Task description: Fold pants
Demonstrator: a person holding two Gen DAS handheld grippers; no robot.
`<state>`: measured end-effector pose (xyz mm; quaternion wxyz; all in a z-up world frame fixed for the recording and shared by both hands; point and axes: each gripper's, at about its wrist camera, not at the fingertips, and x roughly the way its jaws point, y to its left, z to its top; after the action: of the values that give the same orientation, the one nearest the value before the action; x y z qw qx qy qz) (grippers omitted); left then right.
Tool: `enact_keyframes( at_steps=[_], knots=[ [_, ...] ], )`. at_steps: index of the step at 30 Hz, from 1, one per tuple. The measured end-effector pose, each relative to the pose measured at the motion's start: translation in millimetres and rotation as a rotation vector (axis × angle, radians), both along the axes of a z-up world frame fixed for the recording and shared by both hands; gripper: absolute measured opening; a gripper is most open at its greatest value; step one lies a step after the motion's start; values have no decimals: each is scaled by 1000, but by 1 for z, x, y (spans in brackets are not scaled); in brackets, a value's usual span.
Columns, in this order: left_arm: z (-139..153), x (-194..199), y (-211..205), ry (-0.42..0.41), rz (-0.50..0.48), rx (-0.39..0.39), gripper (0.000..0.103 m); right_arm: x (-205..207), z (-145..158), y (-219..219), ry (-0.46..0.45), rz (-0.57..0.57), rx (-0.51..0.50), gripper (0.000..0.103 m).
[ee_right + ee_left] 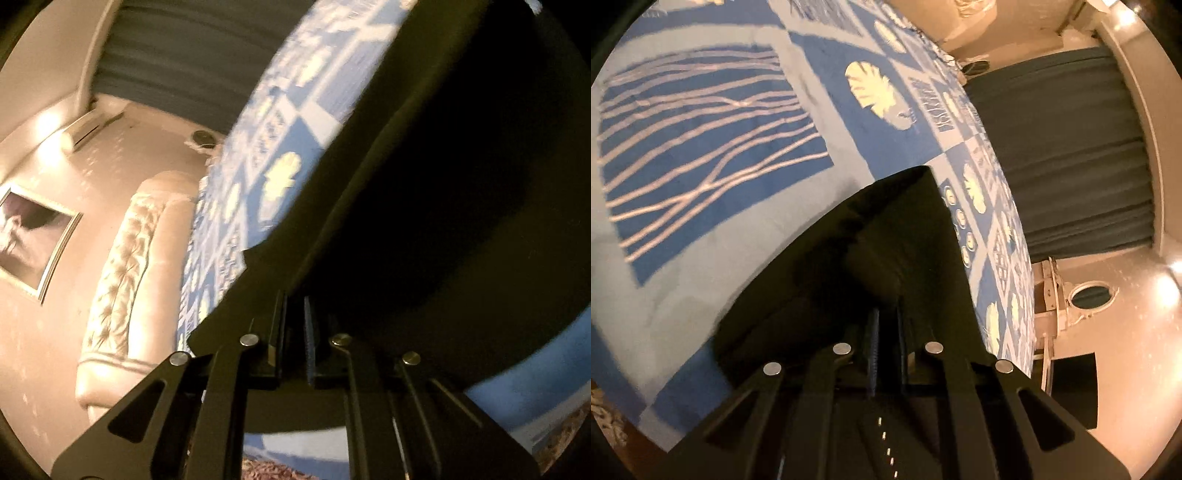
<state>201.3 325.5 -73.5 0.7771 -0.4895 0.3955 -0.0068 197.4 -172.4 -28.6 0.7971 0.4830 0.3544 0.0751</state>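
Note:
Black pants (886,229) lie on a bed with a blue and white patterned cover (720,129). In the left wrist view my left gripper (886,321) is shut on a raised fold of the black fabric, which drapes from the fingers down to the cover. In the right wrist view the pants (443,184) fill the right half as a large dark sheet over the cover (295,122). My right gripper (295,314) is shut on their near edge, with the cloth pinched between the pads. How the pants lie as a whole cannot be told.
The bed's edge runs beside a dark curtain (1071,147) and a white cabinet with an oval mirror (1089,293). A tufted cream headboard (125,258), a framed picture (33,240) and a wall air conditioner (85,133) show to the right gripper's left. Patterned carpet (280,469) lies below.

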Motion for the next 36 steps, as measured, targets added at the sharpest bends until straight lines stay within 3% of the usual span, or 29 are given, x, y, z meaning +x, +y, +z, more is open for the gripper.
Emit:
enact_keyframes(
  at_steps=[5,8,11,14,17,19,23,26,30,33,36],
  knots=[
    [3,-28,18,29,3,16,8,-24,3,-2,16,39,8,8],
    [-7,-34,25,65,-12,28,8,-38,-10,0,66,64,-3,8],
    [-21,-35,30,51,-21,6,11,-46,-35,0,134,77,-35,8],
    [-12,-30,28,24,-51,61,12,-54,-47,-11,153,54,80,14],
    [5,-31,30,0,-66,125,35,-67,-26,-35,99,-7,76,39],
    [22,-37,35,-33,-45,170,58,-77,-11,-61,65,-82,76,46],
    [50,-37,32,-90,-39,213,75,-98,-10,-125,45,-269,207,47],
    [67,-12,13,-123,-93,205,79,-104,-28,-146,70,-332,320,47],
    [71,30,-14,-86,-170,190,81,-97,-54,-151,75,-364,448,55],
    [62,45,-37,-65,-200,173,81,-88,-60,-155,52,-401,461,59],
    [47,57,-58,-30,-222,172,81,-82,-56,-167,4,-463,409,62]
  ],
)
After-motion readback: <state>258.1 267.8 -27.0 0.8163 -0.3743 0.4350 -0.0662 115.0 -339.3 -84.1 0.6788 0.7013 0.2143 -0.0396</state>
